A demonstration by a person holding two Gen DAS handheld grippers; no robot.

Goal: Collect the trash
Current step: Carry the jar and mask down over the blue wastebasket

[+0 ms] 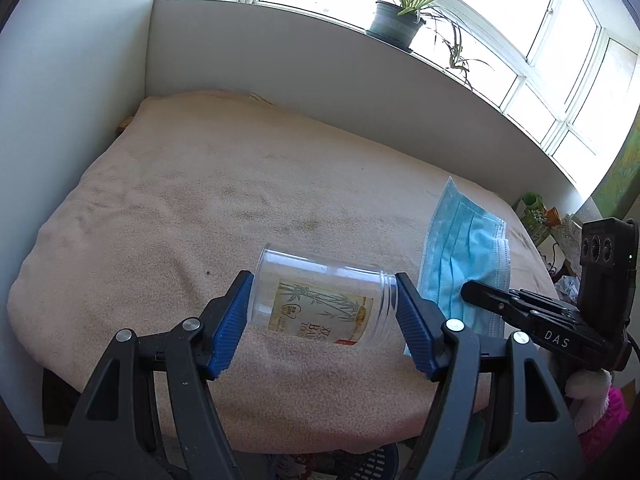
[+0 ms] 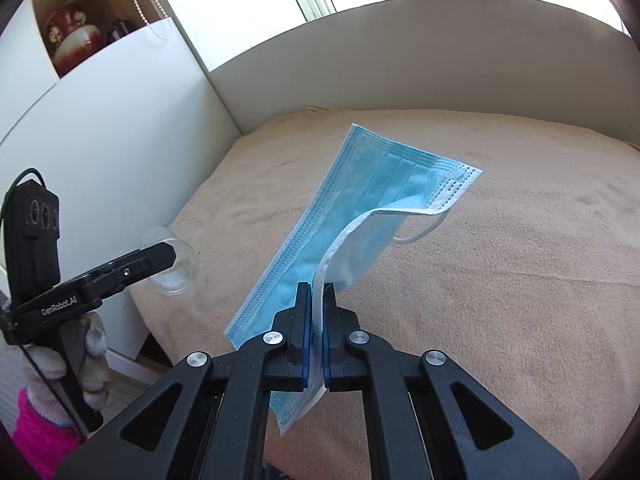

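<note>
- My left gripper (image 1: pixel 322 312) was clamped end-to-end on the clear jar (image 1: pixel 320 304), lifted just above the beige blanket (image 1: pixel 200 184).
- My right gripper (image 2: pixel 316 320) was pinched tight on the blue mask (image 2: pixel 360 216), dangling over the blanket, right of the jar, so both could go out together.

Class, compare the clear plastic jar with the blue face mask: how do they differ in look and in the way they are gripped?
The jar is rigid and transparent; the mask is soft, blue and pleated. The left gripper spans the jar widely, end to end; the right gripper pinches the mask's thin edge. Both are held over the beige blanket.
</note>
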